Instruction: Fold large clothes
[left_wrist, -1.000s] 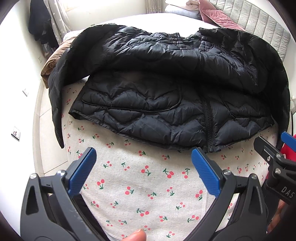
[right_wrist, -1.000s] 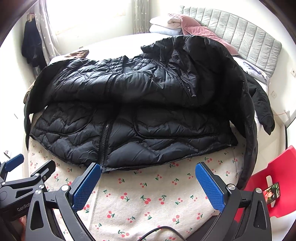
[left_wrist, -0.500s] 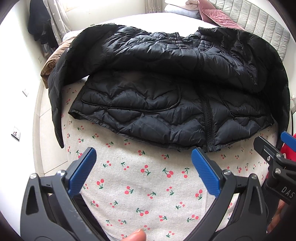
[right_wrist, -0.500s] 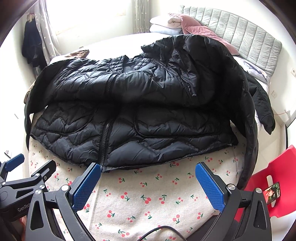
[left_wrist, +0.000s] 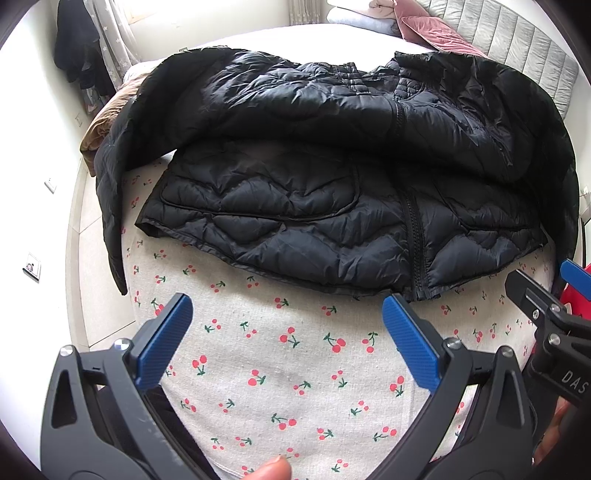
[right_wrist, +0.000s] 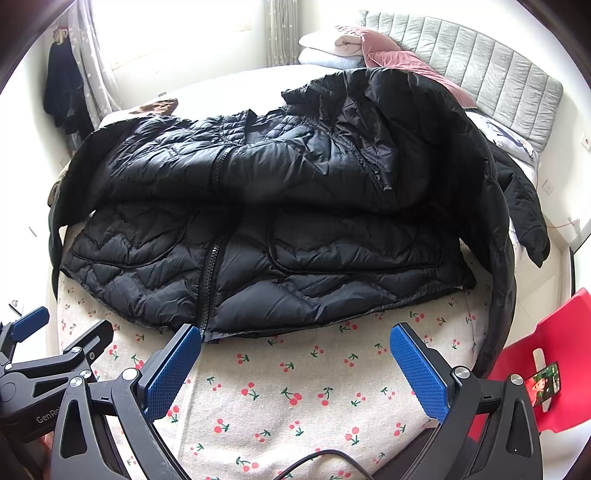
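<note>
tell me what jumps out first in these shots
A big black puffer jacket fills the middle, lying zipped across a cherry-print sheet, its upper part folded down over the lower. Both grippers, left and right, hover open just short of its hem, and a red chair shows at far right.

One black quilted jacket (right_wrist: 280, 236) with two patch pockets and one front zipper. One cherry-print cover (right_wrist: 295, 391) on one bed (right_wrist: 221, 88). Two grippers: left gripper (left_wrist: 286, 339), right gripper (right_wrist: 295, 369), each with two blue pads. One red chair (right_wrist: 554, 350) at 4 o'clock. One grey headboard (right_wrist: 480, 74) at 1 o'clock.
</note>
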